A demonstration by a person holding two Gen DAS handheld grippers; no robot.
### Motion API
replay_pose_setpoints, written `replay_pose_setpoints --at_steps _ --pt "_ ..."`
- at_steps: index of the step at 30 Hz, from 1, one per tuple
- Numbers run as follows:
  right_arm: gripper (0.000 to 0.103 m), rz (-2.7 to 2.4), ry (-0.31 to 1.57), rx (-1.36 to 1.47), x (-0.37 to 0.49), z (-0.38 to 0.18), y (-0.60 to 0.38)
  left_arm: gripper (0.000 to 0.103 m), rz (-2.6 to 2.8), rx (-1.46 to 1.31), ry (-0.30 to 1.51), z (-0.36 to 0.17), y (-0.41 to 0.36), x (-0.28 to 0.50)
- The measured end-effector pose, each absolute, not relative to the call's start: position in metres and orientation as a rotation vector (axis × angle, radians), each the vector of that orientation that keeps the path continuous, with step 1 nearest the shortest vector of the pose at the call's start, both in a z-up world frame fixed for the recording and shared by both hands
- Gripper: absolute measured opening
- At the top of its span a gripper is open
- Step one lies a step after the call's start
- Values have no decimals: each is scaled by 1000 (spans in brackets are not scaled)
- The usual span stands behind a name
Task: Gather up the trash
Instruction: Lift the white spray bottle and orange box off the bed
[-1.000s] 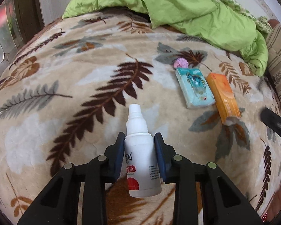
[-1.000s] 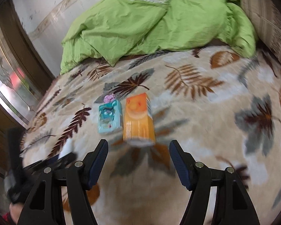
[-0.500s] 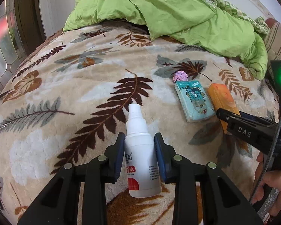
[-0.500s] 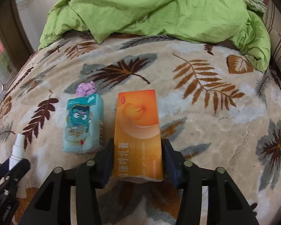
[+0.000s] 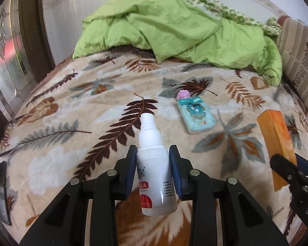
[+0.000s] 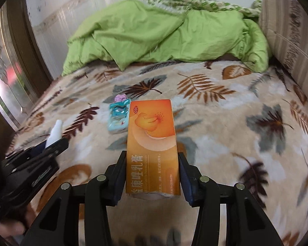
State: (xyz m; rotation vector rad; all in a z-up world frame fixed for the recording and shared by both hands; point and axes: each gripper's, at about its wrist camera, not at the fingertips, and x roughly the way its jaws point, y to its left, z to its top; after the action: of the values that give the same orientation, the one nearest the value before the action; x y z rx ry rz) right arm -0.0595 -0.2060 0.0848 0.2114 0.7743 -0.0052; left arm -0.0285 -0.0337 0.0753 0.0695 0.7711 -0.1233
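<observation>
Leaf-patterned blanket [image 5: 76,110] covers the bed, with a crumpled green duvet [image 5: 174,34] heaped at the far end. From the left wrist, the left gripper [image 5: 153,162] has its jaws clamped narrow on a white spray bottle [image 5: 152,164], nozzle pointing away. Farther right lie a teal tissue pack [image 5: 195,114] and, touching its far end, a small pink wad [image 5: 183,94].

From the right wrist, the right gripper [image 6: 153,172] has its jaws pressed on the sides of an orange box [image 6: 152,143], lifted clear of the blanket; the tissue pack lies beyond on the left.
</observation>
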Motion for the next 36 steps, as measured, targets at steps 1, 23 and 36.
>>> replay_pose_setpoints --at_steps 1,23,36 --pt "50 -4 765 221 -70 87 -206 30 -125 77 765 77 -34 -36" --pt "50 31 668 272 -157 98 -196 29 -155 116 713 80 -15 -128" --pt "50 44 663 278 -155 96 -193 29 -182 40 722 79 -4 -120"
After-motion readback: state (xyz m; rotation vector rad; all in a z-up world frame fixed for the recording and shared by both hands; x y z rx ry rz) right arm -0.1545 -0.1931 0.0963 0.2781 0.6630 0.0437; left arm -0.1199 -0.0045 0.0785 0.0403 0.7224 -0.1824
